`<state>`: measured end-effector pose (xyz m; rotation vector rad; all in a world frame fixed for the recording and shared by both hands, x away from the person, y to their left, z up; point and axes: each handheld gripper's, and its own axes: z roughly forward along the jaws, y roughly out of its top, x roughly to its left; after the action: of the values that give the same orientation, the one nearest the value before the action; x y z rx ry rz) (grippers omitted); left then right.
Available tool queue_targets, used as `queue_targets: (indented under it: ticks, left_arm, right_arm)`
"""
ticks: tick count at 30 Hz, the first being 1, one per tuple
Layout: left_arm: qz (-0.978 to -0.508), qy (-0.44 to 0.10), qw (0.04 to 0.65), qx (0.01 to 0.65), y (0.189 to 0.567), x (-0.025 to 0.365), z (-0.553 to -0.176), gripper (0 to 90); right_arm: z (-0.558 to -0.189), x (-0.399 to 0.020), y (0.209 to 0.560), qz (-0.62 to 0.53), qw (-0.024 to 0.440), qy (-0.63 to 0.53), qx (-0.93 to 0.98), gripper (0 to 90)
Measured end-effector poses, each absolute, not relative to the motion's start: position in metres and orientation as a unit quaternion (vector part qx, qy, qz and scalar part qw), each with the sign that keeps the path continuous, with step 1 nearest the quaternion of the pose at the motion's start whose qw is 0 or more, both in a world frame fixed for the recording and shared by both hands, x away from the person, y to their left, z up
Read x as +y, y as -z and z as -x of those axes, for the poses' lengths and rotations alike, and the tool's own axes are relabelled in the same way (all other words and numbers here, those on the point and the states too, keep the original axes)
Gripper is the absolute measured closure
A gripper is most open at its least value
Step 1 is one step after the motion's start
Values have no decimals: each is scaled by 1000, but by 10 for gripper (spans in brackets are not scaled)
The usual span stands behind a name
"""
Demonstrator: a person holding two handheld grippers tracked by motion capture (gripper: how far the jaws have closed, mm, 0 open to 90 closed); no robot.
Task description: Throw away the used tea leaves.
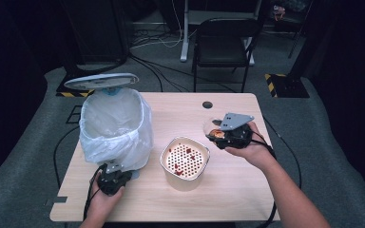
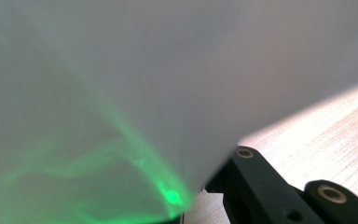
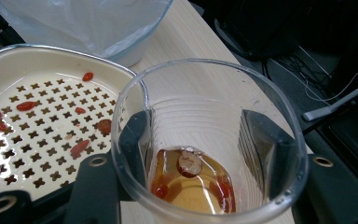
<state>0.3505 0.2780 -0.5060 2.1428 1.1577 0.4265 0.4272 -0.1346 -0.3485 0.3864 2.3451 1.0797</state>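
Right gripper (image 1: pixel 217 134): right of centre in the high view, held in the person's right hand above the counter (image 1: pixel 228 190); clenched on a clear plastic cup (image 3: pixel 208 140), one jaw on each side of the cup wall.
Clear plastic cup: held upright between the jaws in the right gripper view, lower middle of the frame; amber liquid sits in its bottom with a round slice of dried fruit and a few red berries.
Strainer bowl (image 1: pixel 185 161): cream-coloured, at the middle of the counter, just left of the cup in the high view; its perforated insert carries scattered red berries, also seen at the left of the right gripper view (image 3: pixel 37 116).
Left gripper (image 1: pixel 110 182): lower left of the high view, in the person's left hand, at the foot of the bin; jaws closed, though whether they pinch the bag I cannot tell.
Bin (image 1: pixel 116 126): left side of the counter, lined with a white plastic bag, its grey lid (image 1: pixel 101 81) raised above it.
Bag up close (image 2: pixel 144 93): covers most of the left gripper view, lit green near the lower edge.
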Motion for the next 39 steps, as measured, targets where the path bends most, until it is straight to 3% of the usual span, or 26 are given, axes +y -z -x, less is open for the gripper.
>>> queue_targets:
  ticks: [8,9,10,11,18,19,20,22,23,24,25,35,36,37,39]
  left_arm:
    - [-818,-162,329,443,506,278,-350,883]
    - [-787,-158,364,472,509,271,-349,883]
    - [-814,-162,333,447,507,277,-350,883]
    - [-787,-158,364,473,509,271,-349,883]
    - [-786,-157,365,473,509,271,-349,883]
    - [-787,-157,363,472,509,271,-349,883]
    - [-819,-161,326,444,506,278,-350,883]
    - [-818,-161,326,445,506,278,-350,883]
    - [-786,-157,366,474,509,271,-349,883]
    - [-786,-157,365,474,509,271,-349,883]
    - [-818,-161,326,445,506,278,-350,883]
    - [-819,-161,327,443,506,279,-350,882]
    - [-786,-156,366,473,509,271,-349,883]
    - [-819,-161,327,443,506,279,-350,883]
    - [-809,-154,334,459,507,276,-349,883]
  right_arm:
    - [-428,-125,348,-108,286,-385,871,464]
    - [-428,-124,347,-104,288,-383,872,464]
    - [-428,-122,347,-99,290,-384,871,465]
    - [-428,-121,347,-93,289,-383,872,465]
    - [-427,-112,343,-59,280,-372,883,465]
    - [-427,-111,343,-51,282,-370,884,465]
    - [-426,-110,342,-44,285,-368,884,465]
    - [-425,-107,341,-32,295,-364,883,464]
    - [-424,-106,340,-28,300,-362,882,464]
    - [-423,-104,340,-20,312,-357,880,463]
    - [-421,-102,340,-13,323,-352,878,463]
    - [-408,-85,354,53,403,-315,858,462]
    - [-406,-83,355,63,411,-310,855,462]
    - [-405,-82,357,72,415,-306,854,462]
    - [-403,-79,359,81,419,-302,852,462]
